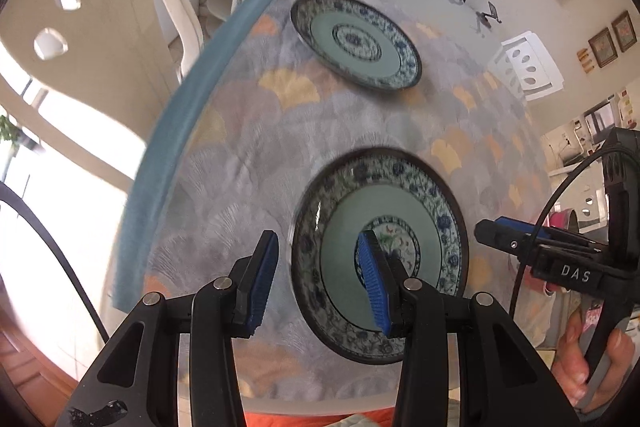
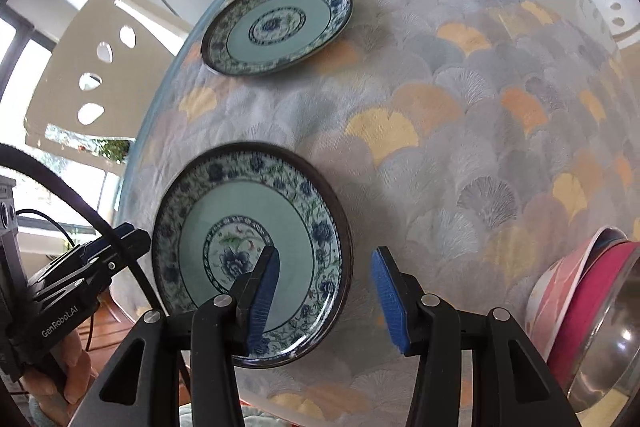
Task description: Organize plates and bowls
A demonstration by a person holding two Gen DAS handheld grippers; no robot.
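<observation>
While angled steeply downward, both open tongs (image 1: pixel 320 279) (image 2: pixel 328 299) straddle the near plate's (image 2: pixel 256 227) rims.

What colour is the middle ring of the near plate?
Pale green, on the near plate, with blue flowers around it. The right wrist view shows it best.

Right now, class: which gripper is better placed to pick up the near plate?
Probably the left gripper: its open jaws straddle the near plate's rim. The right gripper straddles the opposite rim similarly, so it's close.

Left tool (image 1: pixel 316 281): black arms, 2 ribbed blue pads, silver screws; right tool (image 2: pixel 326 301) matches, apparently lettered "DAS"
</observation>
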